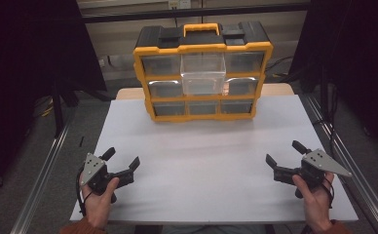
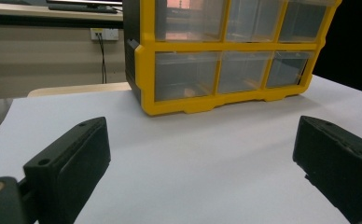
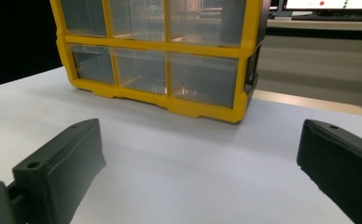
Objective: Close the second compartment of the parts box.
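The yellow-and-black drawer cabinet (image 1: 202,73) stands at the far middle of the white counter (image 1: 206,161), and its clear upper-middle drawer (image 1: 203,74) is pulled out toward me while the other drawers sit flush. It is well apart from both my tongs, far ahead and between them. My left tongs (image 1: 123,158) hover over the near left of the counter with the jaws spread wide and nothing between them. My right tongs (image 1: 283,152) hover over the near right, jaws just as wide and empty. Both point toward the cabinet's bottom row.
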`<state>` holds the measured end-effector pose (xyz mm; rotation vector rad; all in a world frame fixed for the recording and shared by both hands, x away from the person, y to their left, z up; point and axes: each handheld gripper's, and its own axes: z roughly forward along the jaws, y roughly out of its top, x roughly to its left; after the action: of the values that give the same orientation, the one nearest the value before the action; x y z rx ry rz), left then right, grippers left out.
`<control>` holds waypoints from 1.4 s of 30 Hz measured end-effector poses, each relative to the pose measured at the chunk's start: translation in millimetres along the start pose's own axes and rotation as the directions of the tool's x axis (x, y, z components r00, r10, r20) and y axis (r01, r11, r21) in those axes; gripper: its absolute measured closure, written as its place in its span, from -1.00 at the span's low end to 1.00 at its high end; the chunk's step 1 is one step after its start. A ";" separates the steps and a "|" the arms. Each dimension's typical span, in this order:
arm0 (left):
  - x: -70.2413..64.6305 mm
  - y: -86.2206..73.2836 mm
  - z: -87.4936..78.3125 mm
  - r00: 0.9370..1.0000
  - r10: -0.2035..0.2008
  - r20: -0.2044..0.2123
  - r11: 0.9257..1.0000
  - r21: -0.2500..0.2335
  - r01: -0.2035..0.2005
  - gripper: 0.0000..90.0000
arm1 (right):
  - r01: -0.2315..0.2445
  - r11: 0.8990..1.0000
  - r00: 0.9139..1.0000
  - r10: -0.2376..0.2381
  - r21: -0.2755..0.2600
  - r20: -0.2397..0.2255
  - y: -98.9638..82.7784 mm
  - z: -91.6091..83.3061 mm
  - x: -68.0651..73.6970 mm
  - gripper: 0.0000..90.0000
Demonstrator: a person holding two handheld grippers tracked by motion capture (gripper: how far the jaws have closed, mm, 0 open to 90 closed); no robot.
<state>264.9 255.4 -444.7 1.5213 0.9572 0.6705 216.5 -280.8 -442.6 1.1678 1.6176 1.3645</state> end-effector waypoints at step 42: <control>-0.9 -1.4 0.1 0.999 0.028 -0.030 0.999 0.025 -0.027 -0.91 | 0.037 0.999 0.957 -0.039 -0.012 -0.289 8.3 22.6 40.4 -1.00</control>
<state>264.2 254.6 -446.0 1.5520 0.9725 0.7058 225.2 -234.9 -437.5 0.9607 1.8256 1.5710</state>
